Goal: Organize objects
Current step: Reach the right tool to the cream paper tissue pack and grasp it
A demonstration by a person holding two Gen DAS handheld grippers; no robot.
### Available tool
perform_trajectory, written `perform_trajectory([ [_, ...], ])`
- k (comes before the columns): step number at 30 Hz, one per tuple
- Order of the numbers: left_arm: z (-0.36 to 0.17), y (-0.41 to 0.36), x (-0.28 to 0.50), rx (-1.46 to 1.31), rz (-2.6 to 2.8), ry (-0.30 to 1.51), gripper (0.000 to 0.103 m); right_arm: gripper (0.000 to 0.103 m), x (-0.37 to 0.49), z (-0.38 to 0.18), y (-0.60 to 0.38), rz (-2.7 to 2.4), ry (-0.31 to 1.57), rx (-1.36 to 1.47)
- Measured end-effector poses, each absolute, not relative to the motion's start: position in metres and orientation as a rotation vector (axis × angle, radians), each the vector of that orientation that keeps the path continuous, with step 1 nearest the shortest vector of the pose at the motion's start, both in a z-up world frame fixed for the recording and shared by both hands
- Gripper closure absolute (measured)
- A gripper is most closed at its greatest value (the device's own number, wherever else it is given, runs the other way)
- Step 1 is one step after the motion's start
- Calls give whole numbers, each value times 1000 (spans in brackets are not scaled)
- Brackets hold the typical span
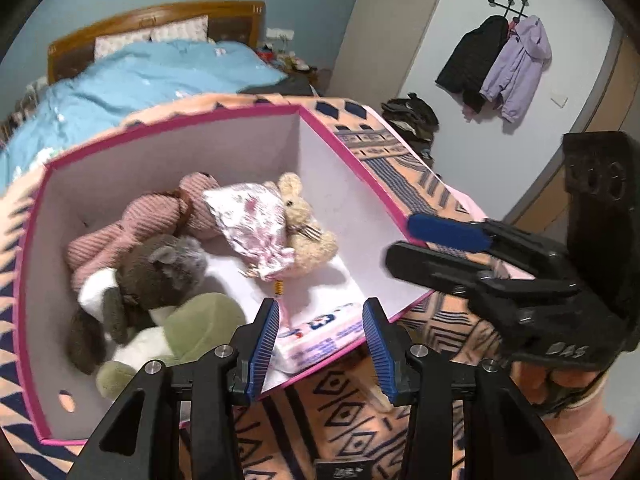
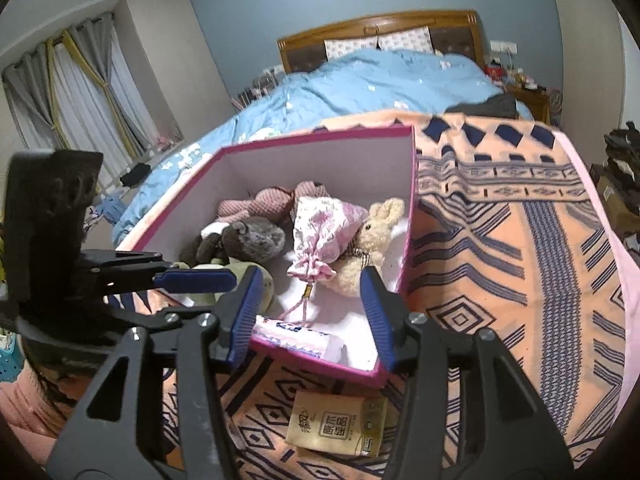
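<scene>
Tissue packs and soft toys are what is being sorted: nearest the right gripper (image 2: 312, 316) a tan tissue pack (image 2: 338, 426) lies flat on the patterned orange blanket (image 2: 500, 260), just outside the near corner of the pink-edged box (image 2: 316, 360). Its blue-padded fingers stand apart with nothing between them, hanging above that corner. The left gripper (image 1: 322, 340) hangs over the box's near rim too, its fingers likewise apart and empty, above a pink-and-white tissue pack (image 1: 320, 334) lying inside the box. Beyond that pack, on the box floor, a floral drawstring pouch (image 1: 256, 224) rests against a cream rabbit toy (image 1: 304, 220). To the left are a green plush (image 1: 192, 324), a brown and grey plush (image 1: 160, 264) and a pink ribbed plush (image 1: 132, 228), piled touching each other. Behind the box is a bed with a blue duvet (image 2: 380, 80) and a wooden headboard (image 2: 380, 24).
</scene>
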State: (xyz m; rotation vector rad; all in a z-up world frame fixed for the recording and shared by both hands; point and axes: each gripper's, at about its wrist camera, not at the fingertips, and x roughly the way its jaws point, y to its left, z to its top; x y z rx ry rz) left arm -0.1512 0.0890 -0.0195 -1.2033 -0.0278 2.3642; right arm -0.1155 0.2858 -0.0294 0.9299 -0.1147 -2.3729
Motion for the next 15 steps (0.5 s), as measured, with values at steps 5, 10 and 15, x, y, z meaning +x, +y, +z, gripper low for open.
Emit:
perform_trajectory([
  [5,-5,84,-113,-1025,2438,53,42,44,-88,-22,304,-2384,-133,827],
  [10,7,76,-62,-828,2353,26,34,39,-64,-33,329,-2361,-199,821],
  [15,-7,91,-38,-816,2277,49,34,37,-60,-66,335,-2338,-201,938],
])
